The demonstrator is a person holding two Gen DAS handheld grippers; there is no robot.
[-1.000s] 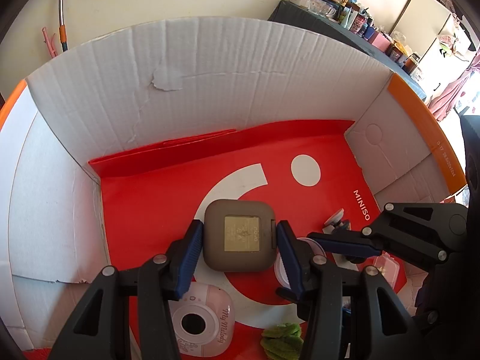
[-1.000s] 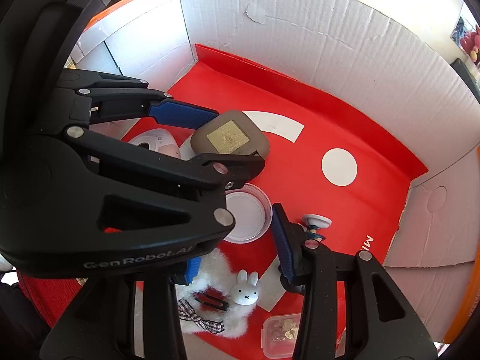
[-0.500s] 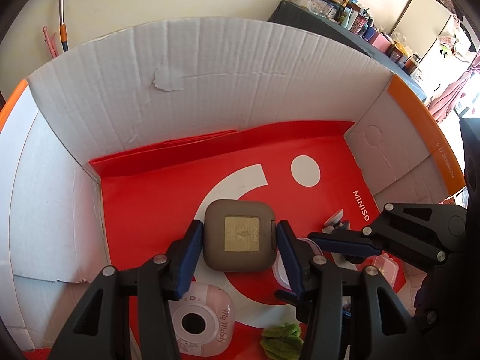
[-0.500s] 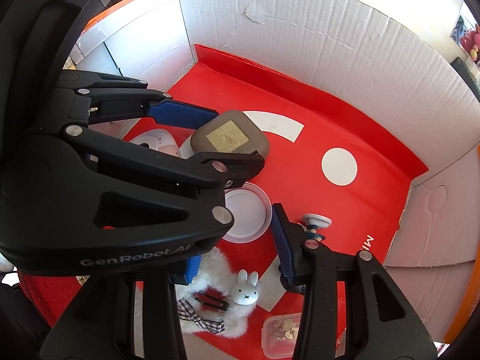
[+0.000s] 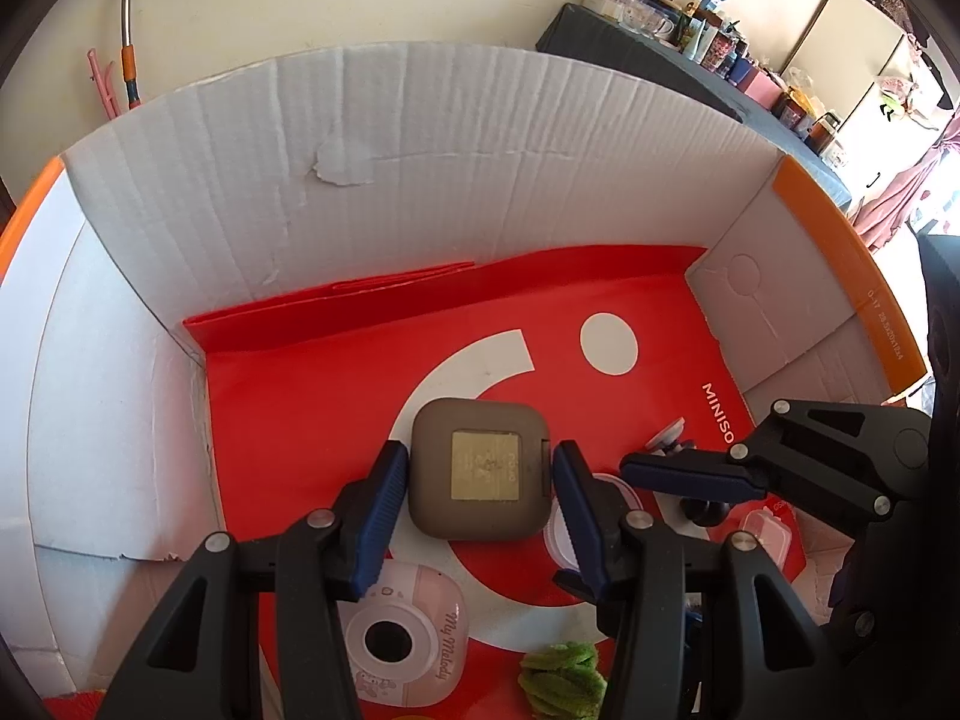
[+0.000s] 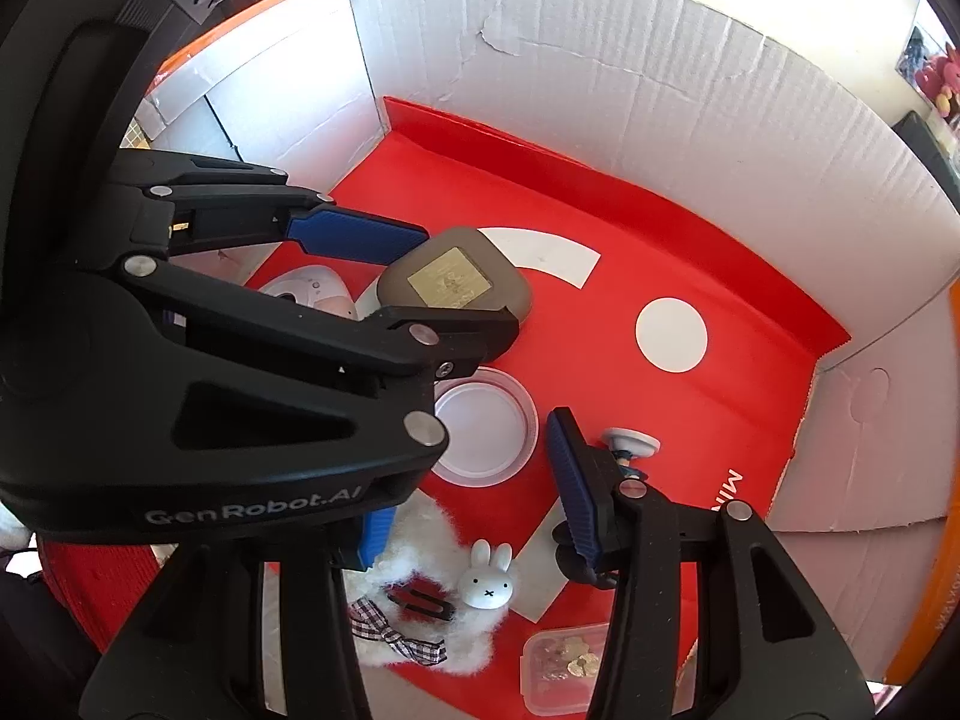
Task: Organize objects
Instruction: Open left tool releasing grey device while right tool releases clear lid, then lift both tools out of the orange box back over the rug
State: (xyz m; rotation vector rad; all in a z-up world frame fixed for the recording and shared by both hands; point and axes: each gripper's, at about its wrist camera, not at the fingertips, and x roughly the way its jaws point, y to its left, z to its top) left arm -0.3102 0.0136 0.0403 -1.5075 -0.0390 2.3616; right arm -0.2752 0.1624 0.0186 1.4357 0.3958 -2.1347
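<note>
The left gripper (image 5: 480, 483) is clamping the taupe square case (image 5: 480, 468), blue pads pressing on both its sides, holding it over the red MINISO sheet (image 5: 312, 396) lining the white cardboard box (image 5: 420, 150). The right gripper (image 6: 468, 492) is sitting just beside it, jaws opening with nothing pinched between them; the round clear lid (image 6: 486, 432) is lying on the sheet below that gap. A pink My Melody camera (image 5: 402, 654) is lying by the left fingers. Toward the near edge, a white bunny figure (image 6: 489, 582) is resting on a fluffy pouch (image 6: 432, 618), next to a small clear container (image 6: 564, 669).
</note>
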